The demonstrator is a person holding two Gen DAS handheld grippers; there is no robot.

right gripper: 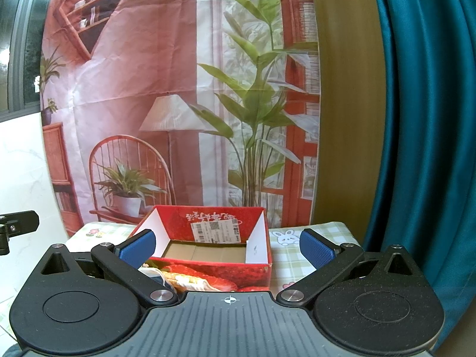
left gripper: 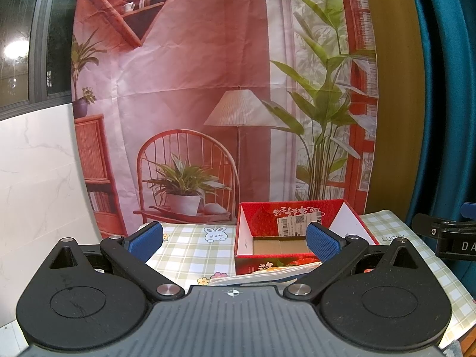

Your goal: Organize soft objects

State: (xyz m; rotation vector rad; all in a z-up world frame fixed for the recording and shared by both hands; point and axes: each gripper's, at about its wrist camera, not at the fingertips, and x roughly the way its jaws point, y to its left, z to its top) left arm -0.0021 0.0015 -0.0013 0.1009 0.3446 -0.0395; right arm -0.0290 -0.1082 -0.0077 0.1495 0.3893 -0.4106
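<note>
**Soft items: pickup approach at the red box**

Soft items (left gripper: 267, 275) lie on the table just in front of the near wall of the red box (left gripper: 300, 232). In the left wrist view they read as a flat, folded white piece; in the right wrist view a patterned bundle (right gripper: 184, 279) with a thin cord shows at the same wall. How many pieces there are cannot be told.

Left gripper (left gripper: 235, 239): fingers spread wide, holding nothing. The folded piece sits low between them, close to the gripper body. Right gripper (right gripper: 227, 247): fingers likewise spread wide and empty, framing the box opening, with the bundle under the left finger.

Recommended procedure, as a judgement:
1. Lower one gripper until the blue pads (left gripper: 322, 245) straddle a raised fold.
2. Close on the fold, not on a flat edge, since thin cloth is likely to slip.
3. Lift clear of the near wall before moving over the box, whose floor looks bare.

Pose: both grippers are held level, pointing far across the checked tablecloth (left gripper: 190, 247) toward the printed backdrop (left gripper: 190, 89). The right gripper's edge shows at the far right of the left view.
</note>
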